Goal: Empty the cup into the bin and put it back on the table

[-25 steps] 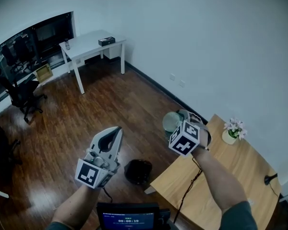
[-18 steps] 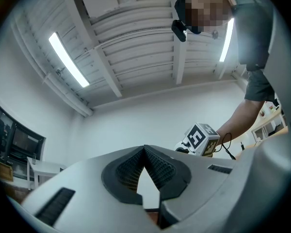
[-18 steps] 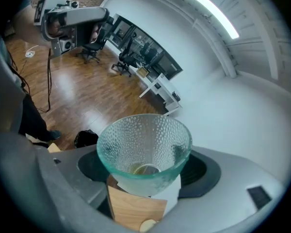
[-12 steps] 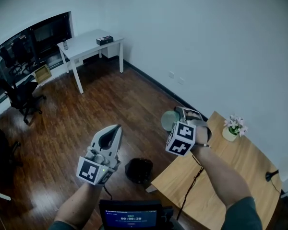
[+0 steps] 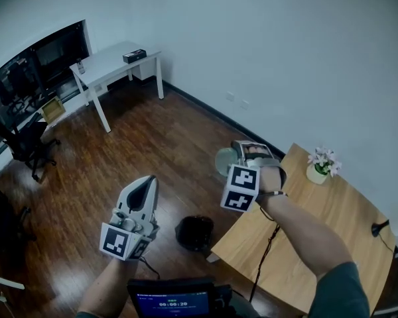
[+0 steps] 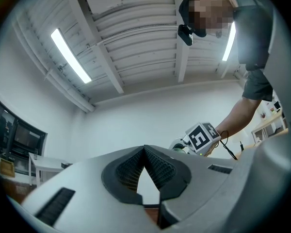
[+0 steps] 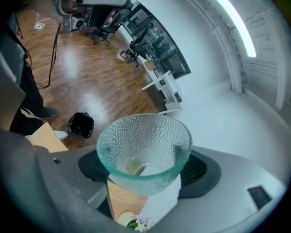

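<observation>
A clear dimpled glass cup [image 5: 225,161] hangs in the air off the left edge of the wooden table [image 5: 318,237], with my right gripper [image 5: 239,155] shut on it. In the right gripper view the cup [image 7: 143,147] sits between the two dark pads, its mouth turned toward the camera; I cannot tell what lies at its bottom. The black bin [image 5: 194,233] stands on the floor below and left of the cup, by the table's corner, and shows as the bin [image 7: 81,124] at lower left. My left gripper [image 5: 148,184] is shut and empty over the floor, its pads [image 6: 157,166] meeting at the tips.
A small pot of flowers [image 5: 320,166] stands on the table's far edge, and a black cable [image 5: 265,257] runs across the table. A screen [image 5: 172,302] sits just below me. Far off are a white desk [image 5: 113,61] and an office chair [image 5: 28,141].
My right gripper has carried the cup a little to the left, further off the table's edge. The left gripper has shifted slightly left, still shut.
</observation>
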Motion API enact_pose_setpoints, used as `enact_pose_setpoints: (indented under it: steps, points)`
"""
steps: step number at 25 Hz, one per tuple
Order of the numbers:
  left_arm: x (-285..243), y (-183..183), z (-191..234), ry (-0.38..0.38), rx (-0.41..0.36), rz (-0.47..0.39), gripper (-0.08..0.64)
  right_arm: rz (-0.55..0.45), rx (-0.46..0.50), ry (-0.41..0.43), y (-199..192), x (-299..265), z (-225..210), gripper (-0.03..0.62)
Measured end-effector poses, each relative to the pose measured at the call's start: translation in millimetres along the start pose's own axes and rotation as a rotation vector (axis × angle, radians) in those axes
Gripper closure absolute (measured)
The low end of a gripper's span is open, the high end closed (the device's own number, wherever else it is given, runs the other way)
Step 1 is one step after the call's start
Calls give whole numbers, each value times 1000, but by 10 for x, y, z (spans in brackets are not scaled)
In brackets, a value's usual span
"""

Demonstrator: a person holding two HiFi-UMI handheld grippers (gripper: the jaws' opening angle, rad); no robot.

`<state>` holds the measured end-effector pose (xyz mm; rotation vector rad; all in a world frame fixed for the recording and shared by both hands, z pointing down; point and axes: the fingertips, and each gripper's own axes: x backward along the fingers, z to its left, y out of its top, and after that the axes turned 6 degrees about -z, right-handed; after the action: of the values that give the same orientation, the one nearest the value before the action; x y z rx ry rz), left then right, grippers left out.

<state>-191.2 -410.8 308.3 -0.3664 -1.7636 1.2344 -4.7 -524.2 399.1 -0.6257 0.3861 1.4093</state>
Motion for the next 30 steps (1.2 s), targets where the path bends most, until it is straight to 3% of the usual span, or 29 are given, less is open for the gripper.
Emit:
enact_pose_setpoints:
  steps: [9, 19, 26, 30]
  points:
    - [60, 12, 49, 17, 23, 15, 569, 25, 104, -12, 30, 5, -9, 201]
    - [1, -111, -4, 28, 8, 52, 569, 43, 144, -10, -44, -72, -22, 201]
    - [-61, -42, -73, 16, -7, 28, 569, 48, 224, -20, -37, -78, -75, 201]
    - [-47, -69, -2, 55, 23, 30, 569, 51, 259, -33, -24, -77, -131, 201]
